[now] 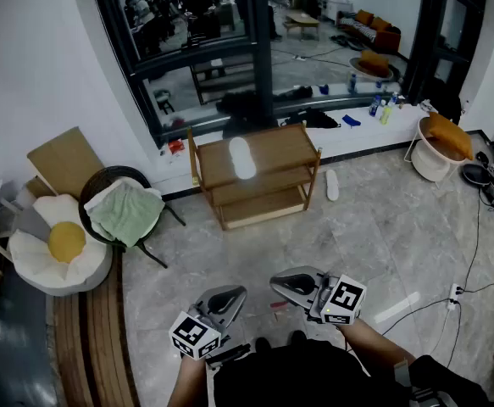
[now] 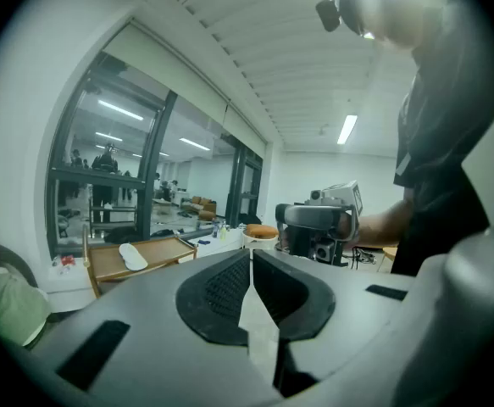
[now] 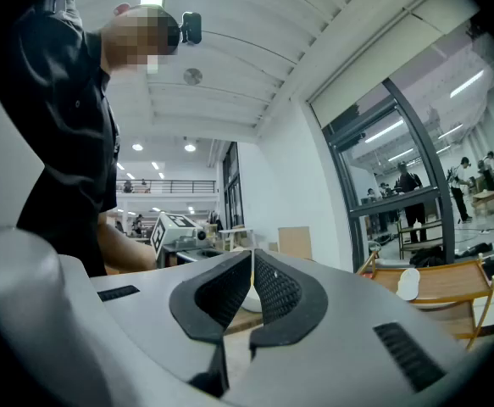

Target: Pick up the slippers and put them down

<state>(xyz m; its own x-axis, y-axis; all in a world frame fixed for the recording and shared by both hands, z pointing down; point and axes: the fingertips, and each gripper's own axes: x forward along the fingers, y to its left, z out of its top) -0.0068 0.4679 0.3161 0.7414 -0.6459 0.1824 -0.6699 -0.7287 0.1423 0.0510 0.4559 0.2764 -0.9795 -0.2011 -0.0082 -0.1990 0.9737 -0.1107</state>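
Note:
One white slipper [image 1: 241,157] lies on the top of a low wooden shelf rack [image 1: 291,147] by the glass wall. A second white slipper [image 1: 332,185] lies on the floor just right of the rack. Both grippers are held close to the person's body, well short of the rack. My left gripper [image 1: 235,295] is shut and holds nothing. My right gripper [image 1: 280,283] is also shut and empty. The two point roughly toward each other. The left gripper view shows the slipper [image 2: 133,255] on the rack [image 2: 163,249]. The right gripper view has that slipper [image 3: 408,284] at its right.
A round chair with a green cloth [image 1: 126,211] and an egg-shaped cushion [image 1: 61,248] stand at the left, beside a leaning wooden board [image 1: 63,160]. A white basket with an orange cushion [image 1: 441,147] is at the right. Cables [image 1: 477,253] trail over the tiled floor. Bottles [image 1: 380,107] stand on the window ledge.

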